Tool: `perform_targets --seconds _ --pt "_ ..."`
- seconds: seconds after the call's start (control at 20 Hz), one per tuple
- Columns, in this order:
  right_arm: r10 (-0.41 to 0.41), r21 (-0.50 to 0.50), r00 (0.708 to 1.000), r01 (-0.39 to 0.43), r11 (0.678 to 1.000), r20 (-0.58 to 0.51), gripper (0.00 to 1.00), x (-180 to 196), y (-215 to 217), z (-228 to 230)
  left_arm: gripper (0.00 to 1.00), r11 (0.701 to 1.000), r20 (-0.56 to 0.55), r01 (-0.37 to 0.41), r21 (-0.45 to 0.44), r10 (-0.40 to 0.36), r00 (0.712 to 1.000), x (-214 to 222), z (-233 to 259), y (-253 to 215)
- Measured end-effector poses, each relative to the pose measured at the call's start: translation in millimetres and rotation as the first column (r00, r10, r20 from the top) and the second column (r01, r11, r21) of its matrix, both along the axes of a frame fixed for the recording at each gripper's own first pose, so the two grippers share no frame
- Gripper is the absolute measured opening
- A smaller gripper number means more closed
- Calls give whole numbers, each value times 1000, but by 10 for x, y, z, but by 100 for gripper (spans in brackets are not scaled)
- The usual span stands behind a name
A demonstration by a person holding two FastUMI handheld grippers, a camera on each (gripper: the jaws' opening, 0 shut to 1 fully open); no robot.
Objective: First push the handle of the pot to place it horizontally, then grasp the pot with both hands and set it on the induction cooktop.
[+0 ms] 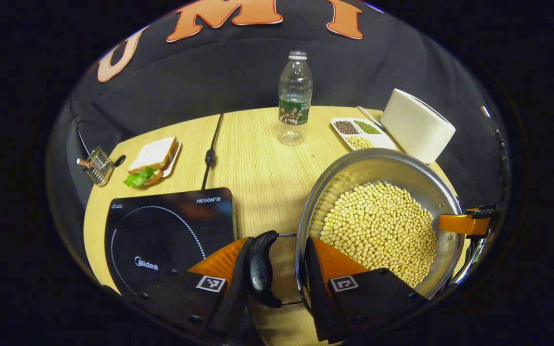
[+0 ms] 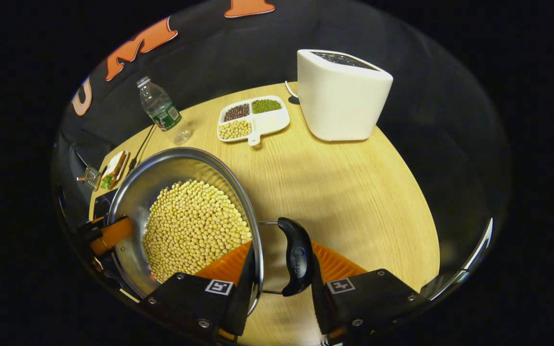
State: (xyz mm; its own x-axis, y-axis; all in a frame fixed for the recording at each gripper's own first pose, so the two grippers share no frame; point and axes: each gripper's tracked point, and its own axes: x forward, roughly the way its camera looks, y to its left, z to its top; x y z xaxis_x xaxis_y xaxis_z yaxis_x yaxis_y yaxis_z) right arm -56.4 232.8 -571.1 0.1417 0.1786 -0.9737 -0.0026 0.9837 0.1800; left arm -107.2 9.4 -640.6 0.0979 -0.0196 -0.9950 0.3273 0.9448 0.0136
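**Two-handed pot grasp: both handles straddled, lift pending**

Worktop: round pale wood-grain worktop (image 2: 354,192) carries everything.

Cooktop: black glass induction cooktop (image 1: 161,230) lies at 9 o'clock of the pot in the left gripper view, near but apart. Legible on it: "Midea" and "HEGON III".

Pot: wide stainless-steel pot (image 1: 383,168) filled with yellow soybeans (image 1: 378,230), apparently on the worktop and not yet on the cooktop.

Handles: black curved side handles (image 1: 261,269) (image 2: 297,257) lie horizontal.

Left gripper (image 1: 277,274): jaws narrowly spread about its handle and the rim; firm clamping cannot be confirmed.

Right gripper (image 2: 282,274): same condition.

Recommendation: close both grips fully, lift evenly, keep the rim level so no beans spill, travel towards 9 o'clock, centre over the ring.

Other writing: the clear plastic bottle (image 1: 295,98) has a green label, unreadable.
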Motion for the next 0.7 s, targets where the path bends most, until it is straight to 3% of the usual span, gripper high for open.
perform_targets --seconds 0.35,0.7 --pt "33 71 994 -41 997 108 54 212 75 490 64 1000 131 -10 27 6 991 292 632 138" --pt "127 155 971 -160 975 203 54 358 431 974 64 988 226 -124 88 101 969 365 1594 515"
